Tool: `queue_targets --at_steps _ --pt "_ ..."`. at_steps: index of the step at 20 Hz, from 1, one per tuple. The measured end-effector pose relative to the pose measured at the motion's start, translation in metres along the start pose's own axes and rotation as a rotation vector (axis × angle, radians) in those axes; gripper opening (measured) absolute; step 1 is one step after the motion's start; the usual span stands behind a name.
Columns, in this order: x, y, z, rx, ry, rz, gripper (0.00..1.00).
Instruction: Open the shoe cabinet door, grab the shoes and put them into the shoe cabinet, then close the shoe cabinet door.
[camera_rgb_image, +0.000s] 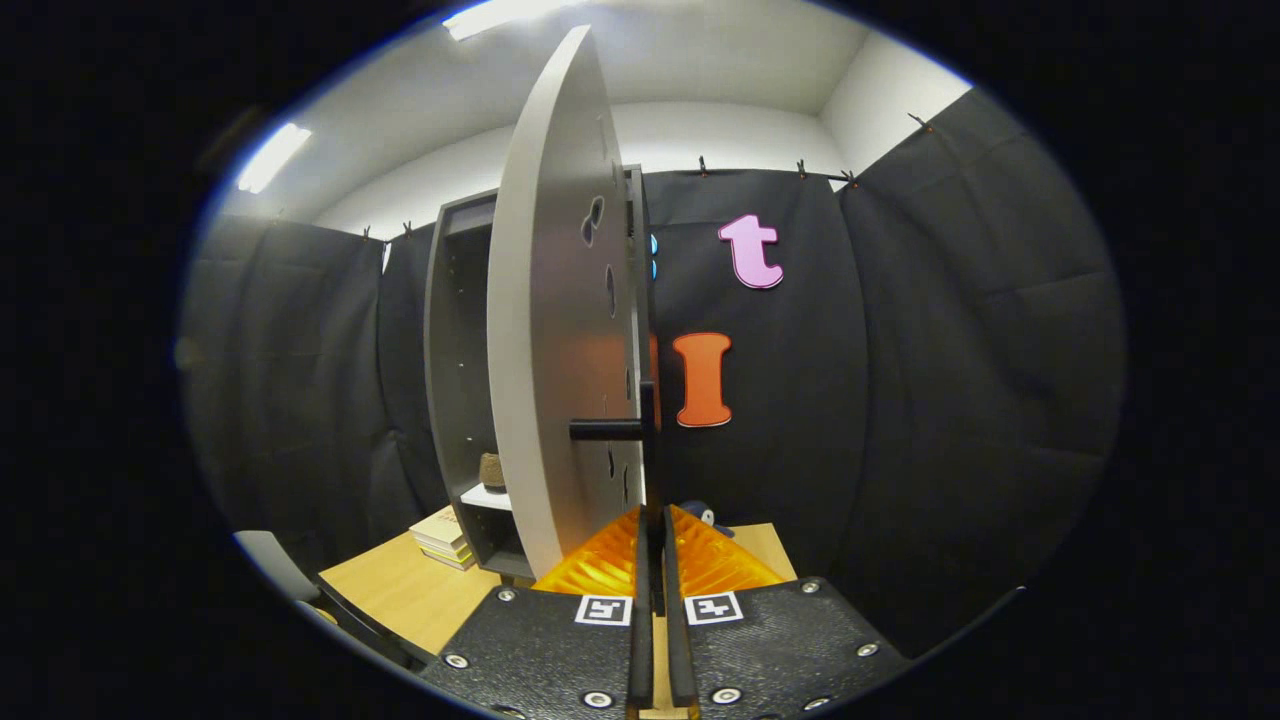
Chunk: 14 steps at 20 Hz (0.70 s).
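The grey shoe cabinet (455, 350) stands on the wooden table with its door (555, 330) swung open toward me, seen nearly edge-on. A black bar handle (607, 430) sticks out from the door's face, and its thin vertical bar runs down between my orange fingers (600, 565). My gripper (655, 515) is shut on that handle bar. A small blue and white shape, perhaps a shoe (702, 513), peeks out just beyond the right fingertip; most of it is hidden.
Inside the cabinet a small brown object (491, 470) sits on a white shelf. A stack of books (441, 536) lies on the wooden table (400, 590) left of the cabinet. A grey chair back (280, 570) is at the table's near left.
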<state>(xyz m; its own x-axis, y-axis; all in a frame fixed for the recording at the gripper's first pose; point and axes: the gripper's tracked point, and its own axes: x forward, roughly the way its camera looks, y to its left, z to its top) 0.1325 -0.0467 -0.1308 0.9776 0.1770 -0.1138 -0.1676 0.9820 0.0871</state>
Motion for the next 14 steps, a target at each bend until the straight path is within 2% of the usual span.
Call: queue_targets --at_steps 2,5,14 --pt "-0.006 0.007 0.001 0.000 -0.006 0.017 0.07" --pt "-0.016 -0.006 0.004 -0.054 -0.021 -0.029 0.08" --pt "-0.030 0.033 0.009 -0.064 -0.042 -0.045 0.06"
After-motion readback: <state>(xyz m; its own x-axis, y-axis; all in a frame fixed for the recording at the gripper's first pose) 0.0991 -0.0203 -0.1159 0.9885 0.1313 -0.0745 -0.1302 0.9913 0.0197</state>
